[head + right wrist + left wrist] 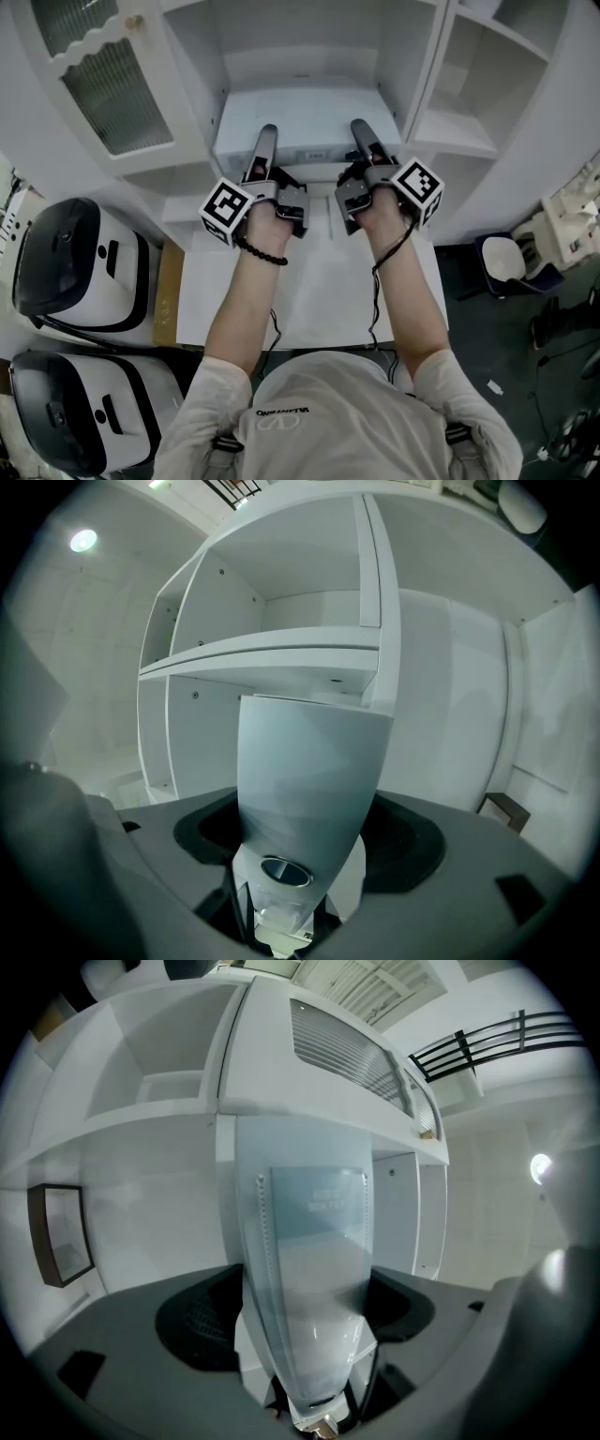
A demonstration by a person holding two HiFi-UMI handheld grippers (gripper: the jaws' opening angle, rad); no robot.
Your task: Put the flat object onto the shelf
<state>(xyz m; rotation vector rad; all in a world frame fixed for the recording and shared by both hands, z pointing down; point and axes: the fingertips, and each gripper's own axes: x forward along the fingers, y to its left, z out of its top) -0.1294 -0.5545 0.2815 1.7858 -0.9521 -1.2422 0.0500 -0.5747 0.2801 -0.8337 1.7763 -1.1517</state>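
Observation:
The flat object (pixel 309 120) is a pale, slab-like pack lying in the middle compartment of the white cabinet (pixel 309 56). It fills the centre of the left gripper view (pixel 314 1241) and the right gripper view (pixel 309 761). My left gripper (pixel 267 133) reaches onto its left part. In its own view that gripper (pixel 305 1312) holds its jaws wide on either side of the pack, and I see no pad pressing on it. My right gripper (pixel 361 127) reaches onto the right part and is shut on the pack (pixel 309 832).
A cabinet door with ribbed glass (pixel 103 75) stands open at the left. Side shelves (pixel 459 131) lie at the right. A white table (pixel 309 291) is below my arms. Two white-and-black machines (pixel 75 262) sit at the left, and a chair (pixel 511 262) at the right.

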